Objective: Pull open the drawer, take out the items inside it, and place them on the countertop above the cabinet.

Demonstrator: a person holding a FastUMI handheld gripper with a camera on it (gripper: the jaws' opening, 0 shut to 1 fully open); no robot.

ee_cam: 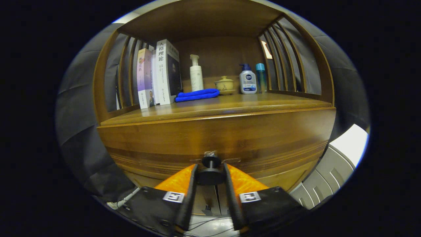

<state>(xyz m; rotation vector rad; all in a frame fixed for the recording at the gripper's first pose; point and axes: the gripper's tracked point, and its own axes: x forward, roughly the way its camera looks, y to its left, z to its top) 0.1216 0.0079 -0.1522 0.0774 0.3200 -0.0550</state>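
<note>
1. Between the fingers of the gripper [210, 176] a dark round knob [210, 171] on the drawer [269, 138] front is pinched, a finger pressed against each side.
2. Closed is how the drawer is seen, its front flush under the countertop [230, 107] edge.
3. On the countertop, open room is left along the front edge; farther back are set books [161, 74], a blue cloth [196, 94], a pump bottle [196, 74], a small lidded pot [224, 84] and two more bottles [252, 79].
4. Hidden are the drawer's contents; the cabinet's lower part is cut off behind the fingers.
</note>
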